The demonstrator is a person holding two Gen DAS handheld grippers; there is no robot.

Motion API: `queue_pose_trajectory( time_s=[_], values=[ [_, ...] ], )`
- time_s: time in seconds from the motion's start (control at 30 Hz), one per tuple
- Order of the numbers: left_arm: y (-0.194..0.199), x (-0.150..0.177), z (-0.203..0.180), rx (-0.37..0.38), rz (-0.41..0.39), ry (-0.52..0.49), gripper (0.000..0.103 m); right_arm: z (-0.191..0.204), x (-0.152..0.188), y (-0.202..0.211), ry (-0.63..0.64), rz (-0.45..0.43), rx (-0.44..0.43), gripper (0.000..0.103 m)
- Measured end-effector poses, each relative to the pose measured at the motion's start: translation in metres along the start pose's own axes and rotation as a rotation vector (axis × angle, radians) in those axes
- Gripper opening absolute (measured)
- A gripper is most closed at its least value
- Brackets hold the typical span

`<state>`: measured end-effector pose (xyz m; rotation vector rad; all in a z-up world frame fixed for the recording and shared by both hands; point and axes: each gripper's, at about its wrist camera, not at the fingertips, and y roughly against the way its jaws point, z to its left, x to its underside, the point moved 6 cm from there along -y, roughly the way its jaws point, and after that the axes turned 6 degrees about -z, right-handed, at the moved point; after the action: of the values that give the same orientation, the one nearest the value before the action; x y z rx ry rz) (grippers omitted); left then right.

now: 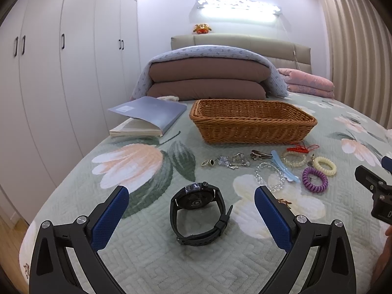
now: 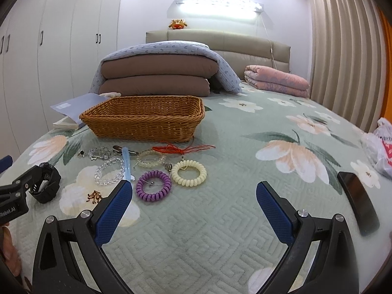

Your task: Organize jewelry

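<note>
Left wrist view
Left tongs (image 1: 191,210): blue-padded fingers wide apart, low in the frame, clamped on nothing.
Black strap wristwatch (image 1: 199,214): lying on the green floral quilted bed (image 1: 152,250), between the two fingers, touching neither.
Woven brown wicker basket (image 1: 252,122): centre frame, beyond the jewelry row.
Purple spiral coil band (image 1: 314,177): right of centre, beside a cream spiral coil band (image 1: 325,165).
Grey-covered book (image 1: 149,116): left of the basket.

Right wrist view
Right tongs (image 2: 194,204): fingers wide apart over bare quilt, gripping nothing.
Clear bead bracelet (image 2: 109,170): left of centre, next to a pale blue hair clip (image 2: 126,163).
Red cord (image 2: 181,149): just before the basket.
Black phone (image 2: 358,202): right edge, well apart from the jewelry.
</note>
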<state>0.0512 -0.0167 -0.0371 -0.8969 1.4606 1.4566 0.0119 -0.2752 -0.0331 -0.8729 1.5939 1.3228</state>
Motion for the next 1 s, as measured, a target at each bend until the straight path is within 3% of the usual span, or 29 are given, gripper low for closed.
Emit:
queue_pose_trajectory(
  time_s=[1.0],
  values=[
    [-0.0007, 0.0017, -0.0057, 0.008, 0.004, -0.022, 0.102, 0.0064, 0.0007, 0.0030, 0.033, -0.012, 0.008, 0.102]
  ],
)
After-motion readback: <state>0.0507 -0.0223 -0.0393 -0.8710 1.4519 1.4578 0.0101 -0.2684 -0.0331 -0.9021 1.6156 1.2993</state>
